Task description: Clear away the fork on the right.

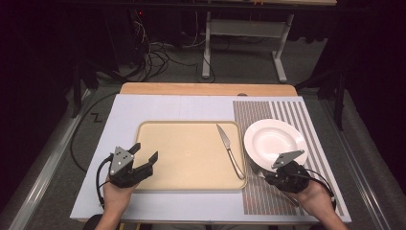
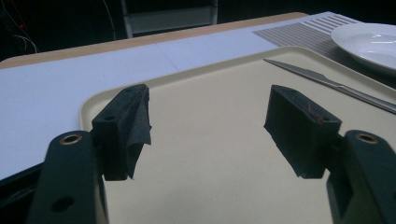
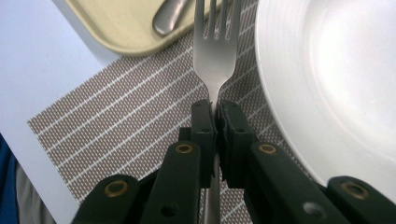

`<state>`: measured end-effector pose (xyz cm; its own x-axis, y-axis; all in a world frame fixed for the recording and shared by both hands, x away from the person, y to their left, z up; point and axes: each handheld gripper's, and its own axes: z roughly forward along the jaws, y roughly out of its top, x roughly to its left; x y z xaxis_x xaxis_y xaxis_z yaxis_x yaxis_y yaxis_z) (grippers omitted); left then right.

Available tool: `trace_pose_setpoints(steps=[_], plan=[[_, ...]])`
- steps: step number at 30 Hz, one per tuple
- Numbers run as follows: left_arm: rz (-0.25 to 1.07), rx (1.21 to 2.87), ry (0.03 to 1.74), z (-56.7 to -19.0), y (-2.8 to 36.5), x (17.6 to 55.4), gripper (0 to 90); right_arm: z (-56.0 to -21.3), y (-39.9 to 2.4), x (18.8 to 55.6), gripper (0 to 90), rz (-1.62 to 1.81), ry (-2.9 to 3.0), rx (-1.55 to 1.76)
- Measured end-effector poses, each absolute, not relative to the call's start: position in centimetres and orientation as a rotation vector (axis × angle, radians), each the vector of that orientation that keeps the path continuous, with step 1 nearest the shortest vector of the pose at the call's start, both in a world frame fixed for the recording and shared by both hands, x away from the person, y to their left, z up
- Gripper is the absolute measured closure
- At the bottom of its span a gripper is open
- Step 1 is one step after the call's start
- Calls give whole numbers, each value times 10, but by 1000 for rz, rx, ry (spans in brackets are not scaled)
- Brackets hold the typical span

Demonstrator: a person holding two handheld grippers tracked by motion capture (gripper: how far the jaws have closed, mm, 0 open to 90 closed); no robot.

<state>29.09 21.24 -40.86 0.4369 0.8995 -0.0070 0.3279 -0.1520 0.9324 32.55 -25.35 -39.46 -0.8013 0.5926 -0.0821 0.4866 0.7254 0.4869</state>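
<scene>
My right gripper (image 3: pixel 215 112) is shut on the neck of a silver fork (image 3: pixel 215 56). The fork's tines point ahead, between the tray's corner and a white plate (image 3: pixel 327 84). In the high view this gripper (image 1: pixel 265 176) hovers over the striped placemat (image 1: pixel 268 196), just below the plate (image 1: pixel 274 141). My left gripper (image 1: pixel 143 153) stands open over the left edge of a beige tray (image 1: pixel 191 163), with nothing between its fingers (image 2: pixel 126 126). A table knife (image 1: pixel 230 149) lies on the right side of the tray, blade toward the far edge.
The placemat lies on a white table cover (image 1: pixel 167 108) with a wooden strip (image 1: pixel 206 88) at its far edge. Cables and a metal stand (image 1: pixel 207 43) sit on the floor beyond. The knife's handle end (image 3: pixel 170 16) rests near the tray's corner (image 3: pixel 126 32).
</scene>
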Motion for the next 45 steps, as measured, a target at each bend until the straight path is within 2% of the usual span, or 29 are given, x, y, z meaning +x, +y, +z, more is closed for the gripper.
trace_pose_setpoints(steps=[15,45], plan=[[726,1703,1072,-409,213,291,316,-380,-236,332,868,704,2704,809],[727,1701,1071,-408,214,290,316,-351,-166,357,869,755,2761,724]])
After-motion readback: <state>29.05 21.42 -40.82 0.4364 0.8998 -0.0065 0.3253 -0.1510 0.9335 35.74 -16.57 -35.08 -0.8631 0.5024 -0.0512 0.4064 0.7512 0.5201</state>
